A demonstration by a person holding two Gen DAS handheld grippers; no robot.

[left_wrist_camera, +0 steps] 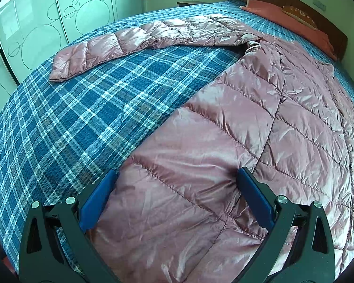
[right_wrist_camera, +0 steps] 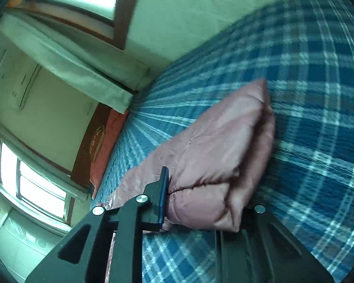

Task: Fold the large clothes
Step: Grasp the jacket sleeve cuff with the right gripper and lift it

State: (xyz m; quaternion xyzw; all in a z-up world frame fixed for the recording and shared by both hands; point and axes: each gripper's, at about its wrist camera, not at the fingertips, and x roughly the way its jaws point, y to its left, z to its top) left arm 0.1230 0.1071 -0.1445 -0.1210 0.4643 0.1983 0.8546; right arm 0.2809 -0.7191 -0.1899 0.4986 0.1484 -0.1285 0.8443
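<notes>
Left tongs (left_wrist_camera: pixel 174 200) stand wide apart, their blue pads straddling the hem corner of the shiny dusty-pink quilted down jacket (left_wrist_camera: pixel 259 122) without pinching it. Right tongs (right_wrist_camera: pixel 203 202) are clamped on a bunched, doubled-over fold of the same pink padding (right_wrist_camera: pixel 214 155), likely a sleeve end, though the blur leaves that unsure; only one blue pad shows, the other hidden behind the cloth. Ahead of the left tongs the jacket's body runs lengthwise away toward the headboard, and its free sleeve (left_wrist_camera: pixel 120 44) stretches off to the far left, well apart from them. Everything lies on the blue-and-white plaid bedspread (left_wrist_camera: pixel 82 118). Judged from this, the left tongs are nearer that outstretched sleeve, so folding it inward falls to them, across the jacket's long axis.
</notes>
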